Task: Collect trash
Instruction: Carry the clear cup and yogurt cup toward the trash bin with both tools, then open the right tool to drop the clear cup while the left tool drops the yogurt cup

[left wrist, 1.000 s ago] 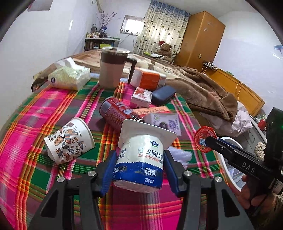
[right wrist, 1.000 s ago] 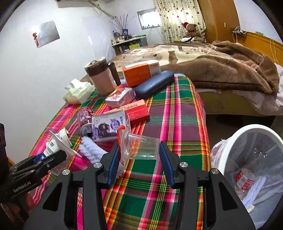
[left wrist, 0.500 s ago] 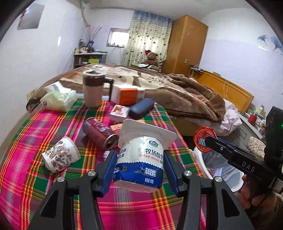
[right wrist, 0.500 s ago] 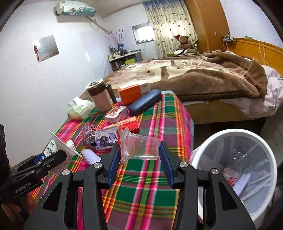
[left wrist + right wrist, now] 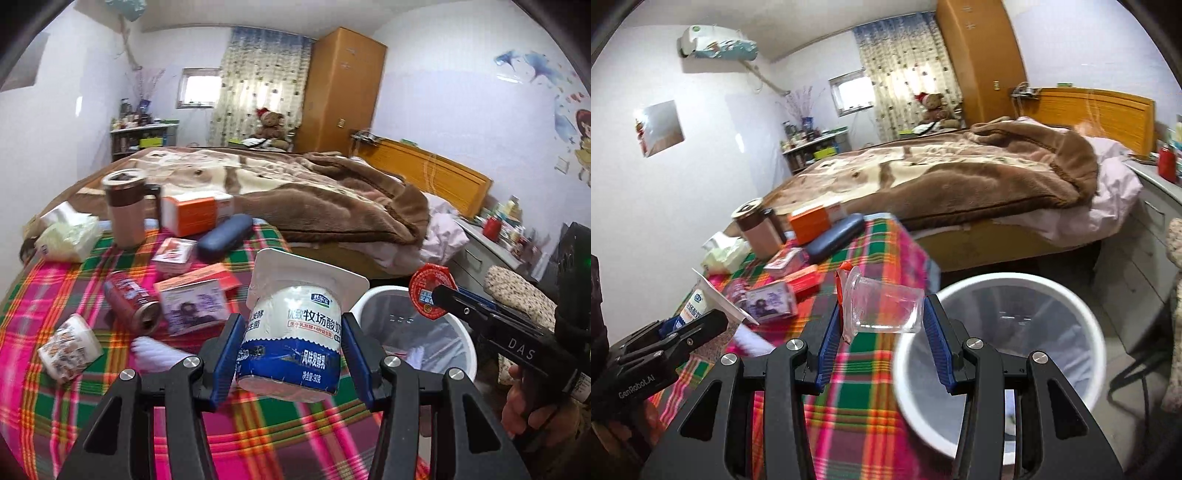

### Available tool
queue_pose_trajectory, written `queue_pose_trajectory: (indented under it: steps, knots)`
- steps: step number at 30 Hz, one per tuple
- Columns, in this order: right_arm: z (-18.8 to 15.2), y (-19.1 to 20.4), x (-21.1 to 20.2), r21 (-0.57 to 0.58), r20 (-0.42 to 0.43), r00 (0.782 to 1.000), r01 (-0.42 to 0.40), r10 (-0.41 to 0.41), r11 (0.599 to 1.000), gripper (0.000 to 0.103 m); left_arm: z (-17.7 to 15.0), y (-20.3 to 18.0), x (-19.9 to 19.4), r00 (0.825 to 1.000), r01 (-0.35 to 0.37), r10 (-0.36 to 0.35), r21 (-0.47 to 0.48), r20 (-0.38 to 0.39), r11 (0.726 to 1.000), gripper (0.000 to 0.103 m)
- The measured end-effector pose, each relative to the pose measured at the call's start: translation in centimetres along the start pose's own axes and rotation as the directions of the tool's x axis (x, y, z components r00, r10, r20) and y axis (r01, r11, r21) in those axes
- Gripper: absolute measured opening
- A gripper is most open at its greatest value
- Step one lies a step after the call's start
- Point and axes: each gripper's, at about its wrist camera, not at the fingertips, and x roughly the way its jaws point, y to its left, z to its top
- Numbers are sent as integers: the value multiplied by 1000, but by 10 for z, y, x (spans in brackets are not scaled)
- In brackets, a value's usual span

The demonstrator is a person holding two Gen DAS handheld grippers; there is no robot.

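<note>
Jaws of the left gripper [image 5: 291, 354] clamp a yogurt cup [image 5: 291, 332] and those of the right gripper [image 5: 881, 332] clamp a clear cup [image 5: 886, 306], both over the plaid table's [image 5: 55, 406] right edge near the white bin [image 5: 1015, 295].

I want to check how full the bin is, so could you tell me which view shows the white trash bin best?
The right wrist view: the white trash bin shows its whole rim and its lined inside, though blurred. The left wrist view shows only part of it, cut off by the yogurt cup and the right hand-held gripper.
</note>
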Motion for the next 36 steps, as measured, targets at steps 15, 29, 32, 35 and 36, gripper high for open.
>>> queue_pose_trajectory:
  steps: [15,29,32,35,36]
  knots:
    - [-10,-65,-3,51,-40,983,179,-177,982,45,0,-82,59,986,148,-140,95,-86,984,53]
    - [-24,-96,19,17,-146,959,246,-241,969,45,-6,-120,104,976,172,-148,143,-161,975,53]
    - [-26,-100,22,7,-166,955,252,-247,968,45,-5,-120,109,973,178,-153,143,-171,974,53]
    - [-26,-101,23,-4,-175,952,255,-252,967,46,-4,-121,114,970,191,-167,133,-177,972,53]
    - [-26,-101,23,-6,-174,952,255,-252,967,46,-4,-122,116,969,194,-169,132,-180,972,53]
